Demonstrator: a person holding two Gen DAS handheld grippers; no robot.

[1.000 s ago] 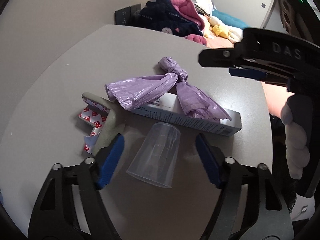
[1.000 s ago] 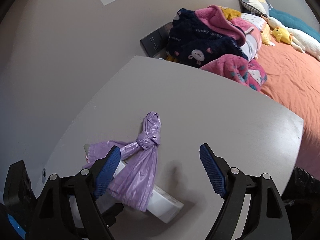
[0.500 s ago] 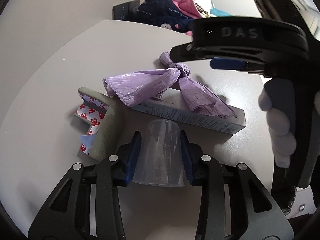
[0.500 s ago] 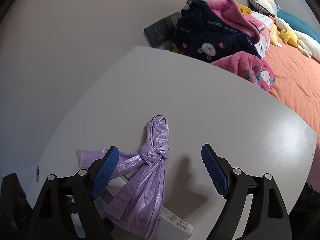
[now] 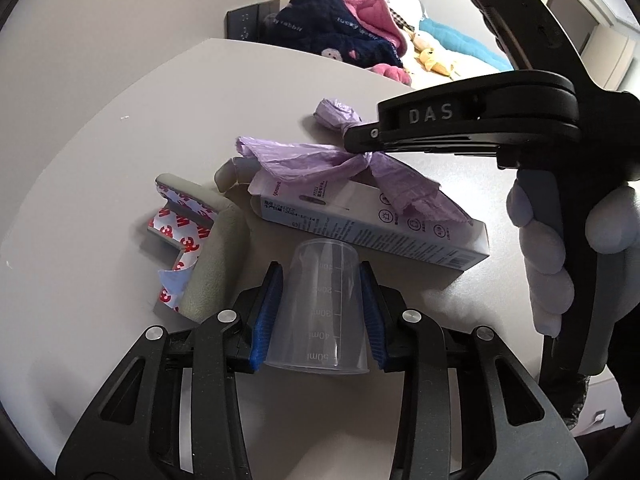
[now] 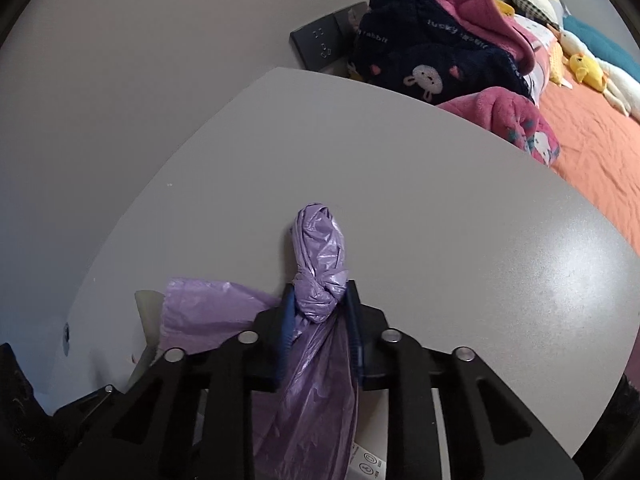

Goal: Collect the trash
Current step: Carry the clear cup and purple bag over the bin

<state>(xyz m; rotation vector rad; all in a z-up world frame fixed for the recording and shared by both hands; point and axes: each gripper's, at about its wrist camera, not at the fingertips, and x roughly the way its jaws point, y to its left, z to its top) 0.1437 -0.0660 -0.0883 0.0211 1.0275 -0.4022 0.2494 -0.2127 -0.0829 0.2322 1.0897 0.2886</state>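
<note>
A: Listing the scene, largest item first: grey round table (image 5: 132,152), bearing all the litter. On it a long white carton (image 5: 400,232), lying flat; a knotted purple bin bag (image 6: 320,292), draped over the carton with its knot resting on the table beyond it.

B: Smaller items?

A: Foam corner strip with red-printed backing (image 5: 184,236), left of the carton. Clear measuring cup (image 5: 320,312), upside down, just in front of the carton.

B: Tongs?

A: Left gripper (image 5: 320,312): blue pads pinching the cup on both sides. Right gripper (image 6: 320,320): jaws closing around the bag just below its knot, plastic between them.

B: Step in hand?

A: Pick-up, I judge, both hands at once. Next move likely calls for lifting the bag clear of the carton without dragging it, and a light squeeze on the thin cup.
</note>
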